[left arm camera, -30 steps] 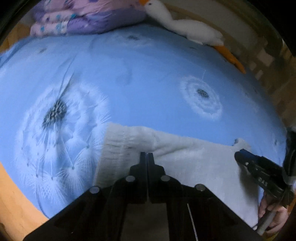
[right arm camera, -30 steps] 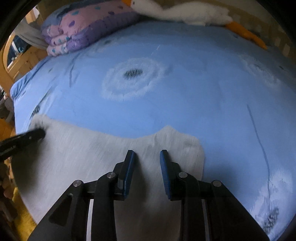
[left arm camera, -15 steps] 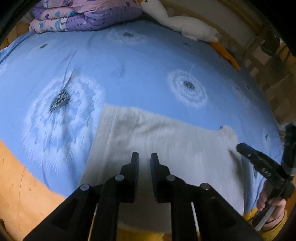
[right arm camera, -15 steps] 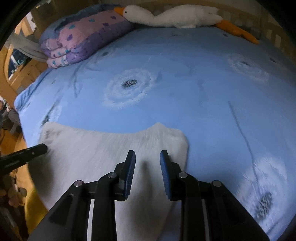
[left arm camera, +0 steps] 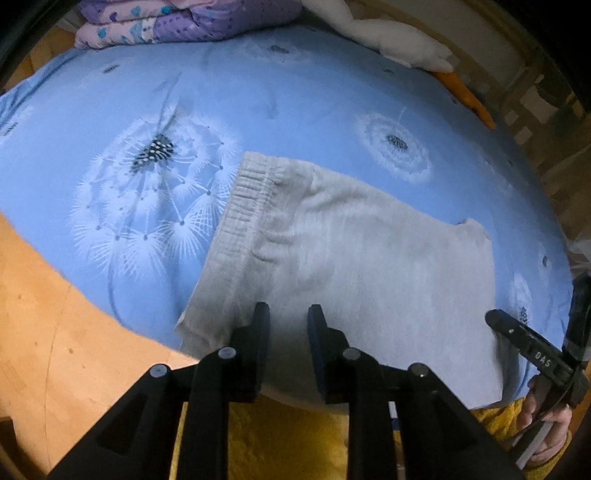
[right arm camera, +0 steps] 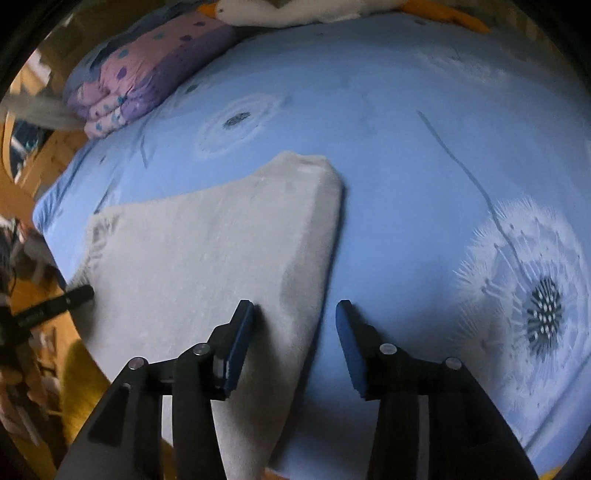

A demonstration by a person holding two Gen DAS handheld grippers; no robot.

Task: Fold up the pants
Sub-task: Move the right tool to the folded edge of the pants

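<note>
The grey pants [left arm camera: 354,251] lie flat on the blue dandelion-print bed sheet [left arm camera: 288,110], close to the near edge of the bed, with a strip of fabric seeming to hang over that edge. They already appear folded at least once: the shape is a compact rectangle, with the ribbed waistband [left arm camera: 240,218] forming its left end and a thick, doubled-looking edge at the right end in the right wrist view. The left hand-held gripper [left arm camera: 286,321] hovers over the near edge just right of the waistband, its jaws parted by a moderate gap and holding nothing. The right hand-held gripper [right arm camera: 293,321] is spread wider, straddling the right end of the pants [right arm camera: 207,266], with one finger over cloth and the other over bare sheet [right arm camera: 388,147], also empty. Judged from this layout, the lengthwise fold looks done, and what likely remains is at least one more fold across, bringing one end over the other. A folded purple quilt [right arm camera: 147,81] and a plush goose [left arm camera: 391,33] sit along the far edge of the bed, well apart from the work.
</note>
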